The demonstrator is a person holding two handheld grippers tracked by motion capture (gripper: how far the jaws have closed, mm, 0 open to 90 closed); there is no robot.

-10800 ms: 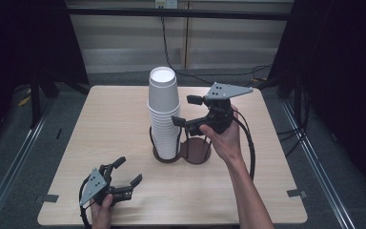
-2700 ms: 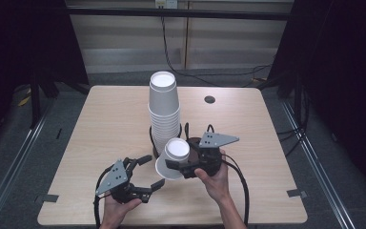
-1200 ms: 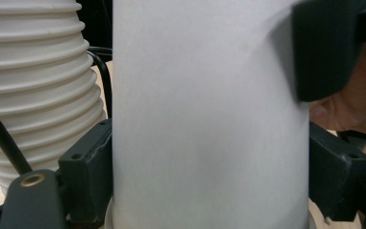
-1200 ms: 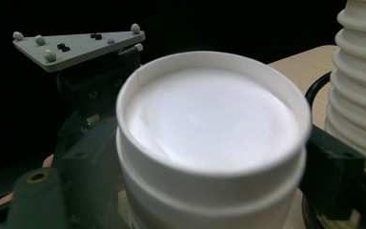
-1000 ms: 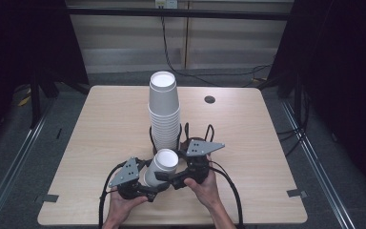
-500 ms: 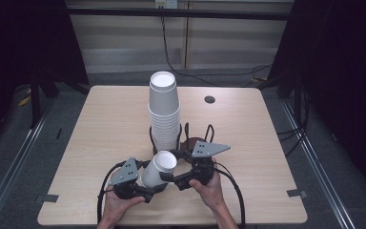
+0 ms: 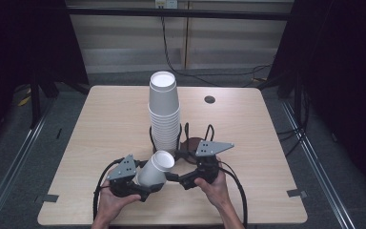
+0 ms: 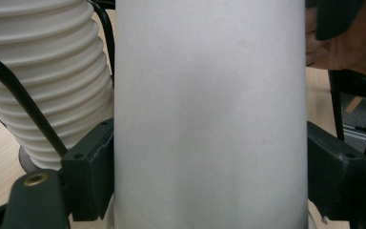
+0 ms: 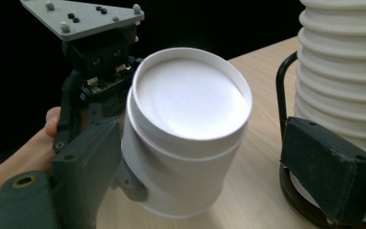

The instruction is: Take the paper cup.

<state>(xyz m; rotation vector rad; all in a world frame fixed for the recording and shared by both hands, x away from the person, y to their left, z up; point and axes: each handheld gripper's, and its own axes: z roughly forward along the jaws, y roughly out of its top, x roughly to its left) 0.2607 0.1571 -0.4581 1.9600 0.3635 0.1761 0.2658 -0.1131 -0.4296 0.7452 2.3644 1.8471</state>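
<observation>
A white paper cup (image 7: 155,167) lies tilted with its mouth up and to the right, low over the table's front. My left gripper (image 7: 148,180) is shut on its side. In the left gripper view both pads (image 8: 88,176) press on the cup (image 8: 209,119), and the jaws have just been closing on it. My right gripper (image 7: 172,177) faces the cup's mouth from the right and stands open. In the right gripper view the rim (image 9: 190,119) sits between the jaws of the right gripper (image 9: 209,171), with a gap to the right-hand pad (image 9: 329,167). A second rim shows just inside the first.
A tall stack of white cups (image 7: 164,109) stands at the table's middle in a black wire holder (image 7: 187,136) on a brown base, just behind both grippers. A dark round hole (image 7: 209,99) lies at the back right. Cables trail toward the front edge.
Over the last second the cup has tipped a little further down and left toward the left gripper. Both hands have stayed almost in place.
</observation>
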